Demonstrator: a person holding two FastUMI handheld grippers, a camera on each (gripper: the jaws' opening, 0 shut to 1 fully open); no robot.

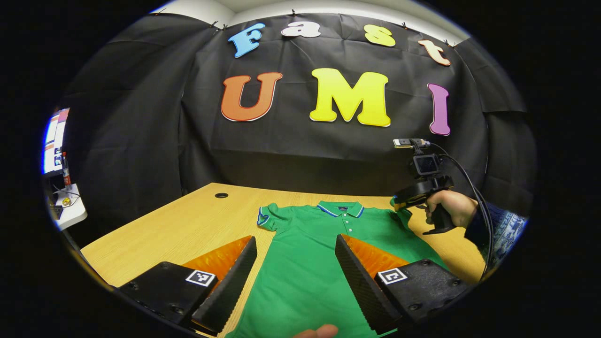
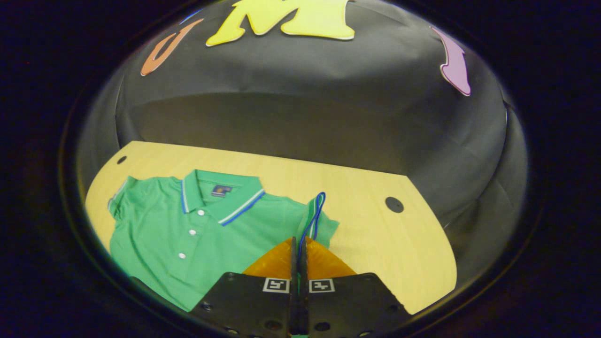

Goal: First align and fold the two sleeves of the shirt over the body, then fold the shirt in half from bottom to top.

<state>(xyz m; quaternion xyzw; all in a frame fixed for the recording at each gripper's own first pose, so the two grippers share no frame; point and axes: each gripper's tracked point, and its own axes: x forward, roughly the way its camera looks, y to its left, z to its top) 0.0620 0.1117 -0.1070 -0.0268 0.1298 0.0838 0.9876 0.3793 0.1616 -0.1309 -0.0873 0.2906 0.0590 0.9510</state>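
Observation:
A green polo shirt (image 1: 310, 263) (image 2: 188, 234) with a blue-and-white trimmed collar lies flat, face up, on the wooden table (image 1: 188, 220). In the left gripper view my left gripper (image 1: 296, 244) hangs open above the shirt's body, nothing between its fingers. Farther right in that view a hand holds my right gripper (image 1: 399, 203) at the shirt's right sleeve. In the right gripper view my right gripper (image 2: 299, 244) is shut on that sleeve's striped cuff (image 2: 315, 216), which stands lifted off the table. The other sleeve (image 1: 268, 217) (image 2: 119, 197) lies spread flat.
Round cable holes (image 1: 221, 195) (image 2: 394, 204) are set in the tabletop near its far corners. A white side table with small items (image 1: 65, 206) stands at the far left. A fingertip (image 1: 319, 332) shows at the bottom of the left gripper view. Bare wood surrounds the shirt.

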